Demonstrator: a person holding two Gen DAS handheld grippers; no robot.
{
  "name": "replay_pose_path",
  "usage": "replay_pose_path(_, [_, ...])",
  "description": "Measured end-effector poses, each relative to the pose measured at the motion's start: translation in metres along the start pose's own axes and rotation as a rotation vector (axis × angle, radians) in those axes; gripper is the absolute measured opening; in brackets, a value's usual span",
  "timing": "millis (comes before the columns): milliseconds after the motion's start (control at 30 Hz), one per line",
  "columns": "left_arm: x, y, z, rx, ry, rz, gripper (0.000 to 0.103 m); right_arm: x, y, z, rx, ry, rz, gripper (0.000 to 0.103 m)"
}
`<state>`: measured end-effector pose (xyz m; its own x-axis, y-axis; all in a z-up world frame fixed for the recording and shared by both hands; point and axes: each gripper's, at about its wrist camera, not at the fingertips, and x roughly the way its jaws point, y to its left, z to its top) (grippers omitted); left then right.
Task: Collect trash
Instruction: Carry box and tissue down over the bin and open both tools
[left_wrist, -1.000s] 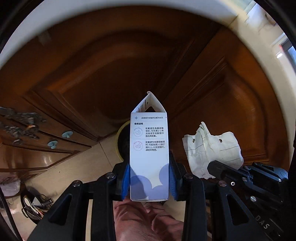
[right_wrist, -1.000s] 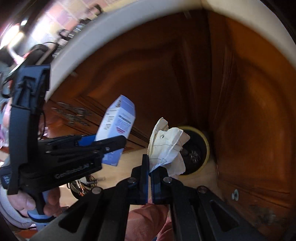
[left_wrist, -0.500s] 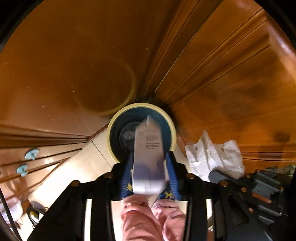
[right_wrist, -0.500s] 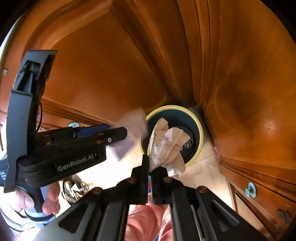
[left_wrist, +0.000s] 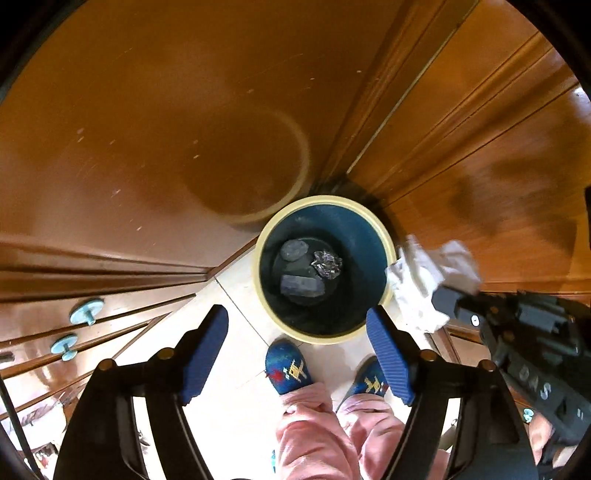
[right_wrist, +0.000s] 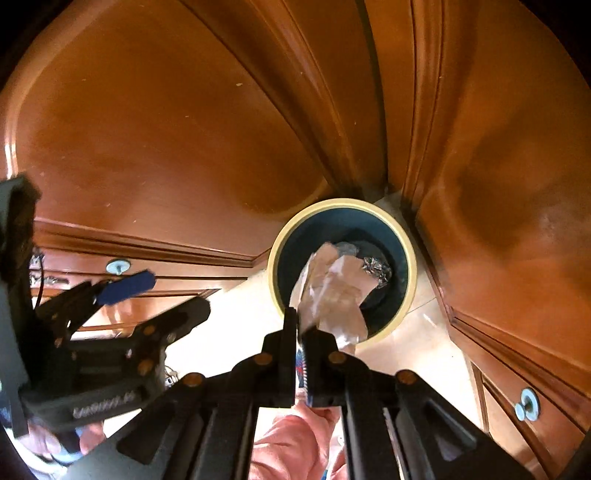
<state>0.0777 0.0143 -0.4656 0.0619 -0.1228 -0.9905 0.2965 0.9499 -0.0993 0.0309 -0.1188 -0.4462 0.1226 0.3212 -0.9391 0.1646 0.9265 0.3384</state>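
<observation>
Left wrist view: left gripper (left_wrist: 297, 349), blue pads spread and just opening, nothing between them, above the round dark-blue bin with cream rim (left_wrist: 369, 210); only here do dark lumps and a foil ball (left_wrist: 327, 263) show on its floor. Right wrist view: right gripper (right_wrist: 303, 334) clamped on crumpled white paper (right_wrist: 332, 291) over the bin's near rim. Wooden cabinet panels (right_wrist: 166, 129) crowd the far side; pale floor (left_wrist: 236, 354) lies open nearer.

Left claw (left_wrist: 297, 354) just opening, empty; right claw (right_wrist: 302, 332) clamped.

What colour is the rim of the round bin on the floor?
Pale yellow, around a dark teal inside. The round floor bin shows best in the left wrist view.
</observation>
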Motion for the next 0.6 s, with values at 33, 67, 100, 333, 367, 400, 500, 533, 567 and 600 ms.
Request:
replay_pose_path(33, [-0.001, 0.001, -0.001, -0.007, -0.003, 0.002, 0.076, 0.002, 0.000, 0.002, 0.008, 0.009, 0.001, 0.004])
replay_pose_path(67, [-0.003, 0.003, -0.002, -0.014, -0.006, 0.002, 0.076, 0.004, 0.000, 0.005, 0.017, 0.017, 0.000, 0.007])
replay_pose_path(100, [-0.006, 0.005, -0.003, -0.020, -0.010, 0.002, 0.076, 0.005, 0.002, 0.005, 0.021, 0.022, -0.003, 0.012])
replay_pose_path(333, [-0.030, 0.014, -0.007, -0.066, -0.039, 0.010, 0.077, -0.001, 0.013, 0.012, -0.007, 0.014, -0.020, 0.021])
replay_pose_path(367, [-0.033, 0.014, -0.008, -0.074, -0.041, 0.011, 0.077, 0.000, 0.013, 0.012, -0.015, 0.010, -0.019, 0.021])
replay_pose_path(400, [-0.034, 0.015, -0.009, -0.081, -0.044, 0.012, 0.077, -0.002, 0.016, 0.012, -0.026, 0.005, -0.020, 0.021])
replay_pose_path(500, [-0.046, 0.014, -0.011, -0.102, -0.053, 0.015, 0.077, -0.015, 0.025, 0.009, -0.051, -0.003, -0.020, 0.021])
replay_pose_path(533, [-0.050, 0.013, -0.012, -0.108, -0.058, 0.015, 0.077, -0.022, 0.028, 0.008, -0.057, -0.008, -0.019, 0.021])
replay_pose_path(567, [-0.058, 0.012, -0.013, -0.115, -0.065, 0.014, 0.077, -0.028, 0.028, 0.008, -0.063, -0.011, -0.018, 0.021])
replay_pose_path(600, [-0.063, 0.011, -0.015, -0.119, -0.071, 0.012, 0.077, -0.037, 0.031, 0.006, -0.069, -0.018, -0.016, 0.021])
